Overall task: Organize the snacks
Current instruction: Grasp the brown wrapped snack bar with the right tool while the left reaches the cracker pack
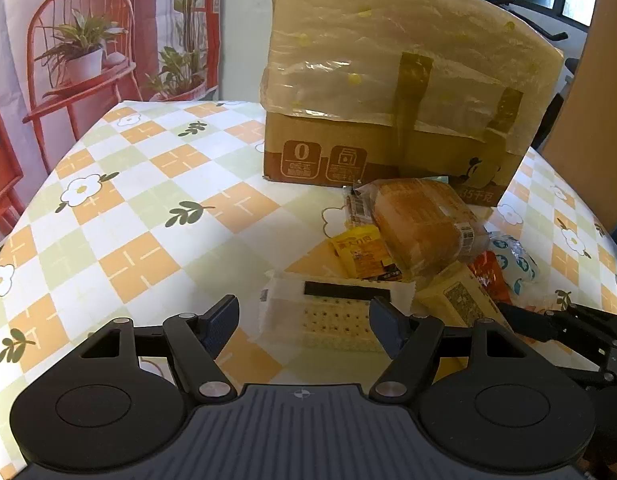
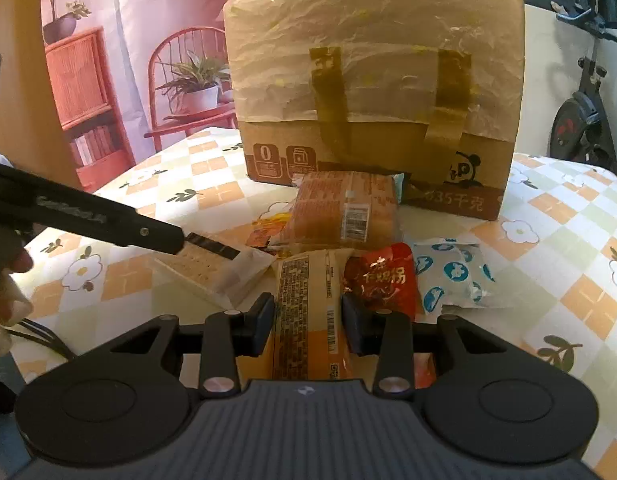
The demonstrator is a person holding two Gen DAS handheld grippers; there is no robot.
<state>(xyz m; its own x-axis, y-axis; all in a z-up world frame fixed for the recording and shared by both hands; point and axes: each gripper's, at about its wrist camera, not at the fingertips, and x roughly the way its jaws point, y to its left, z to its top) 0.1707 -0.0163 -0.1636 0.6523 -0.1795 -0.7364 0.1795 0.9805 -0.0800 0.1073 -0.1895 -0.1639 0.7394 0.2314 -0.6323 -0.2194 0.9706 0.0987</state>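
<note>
The left tool (image 1: 303,322), spread wide around the clear-wrapped pale cracker pack (image 1: 328,316), was best squared before closing, while the right tool (image 2: 308,326) bracketed the long yellow-orange snack packet (image 2: 306,320), contact uncertain.

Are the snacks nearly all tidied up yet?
Not yet. All the snacks lie piled before the cardboard box. The right gripper straddles the yellow packet, and the open left gripper is around the cracker pack. The bread bag waits.
</note>
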